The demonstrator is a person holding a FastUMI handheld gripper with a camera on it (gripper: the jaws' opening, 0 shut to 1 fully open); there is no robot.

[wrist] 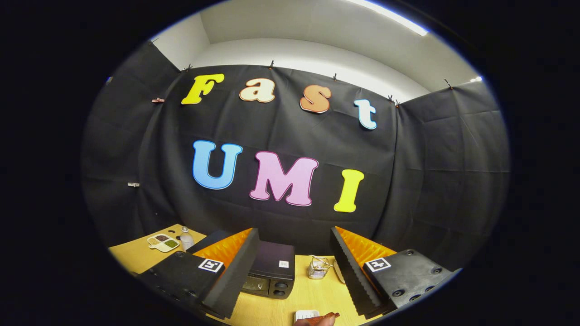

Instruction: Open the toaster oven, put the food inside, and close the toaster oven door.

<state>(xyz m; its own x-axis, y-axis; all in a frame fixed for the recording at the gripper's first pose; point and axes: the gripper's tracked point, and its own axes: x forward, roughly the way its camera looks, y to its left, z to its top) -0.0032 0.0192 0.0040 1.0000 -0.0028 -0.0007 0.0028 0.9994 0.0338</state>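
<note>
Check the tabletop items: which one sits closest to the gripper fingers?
The toaster oven: it sits just ahead of the open gripper, beside one finger. The wire basket stands just past it; the divided dish and small bottle are off in the far corner.

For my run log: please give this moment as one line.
phase: start | gripper: open, holds nothing | oven: beyond gripper, door closed | food: near, on table

The left finger hides part of the toaster oven (272, 270); food (321, 319) is cut off.

place: rec booth/lab | cues: black cloth wall (290, 122), wood table (312, 294) w/ toaster oven (271, 269)
</note>
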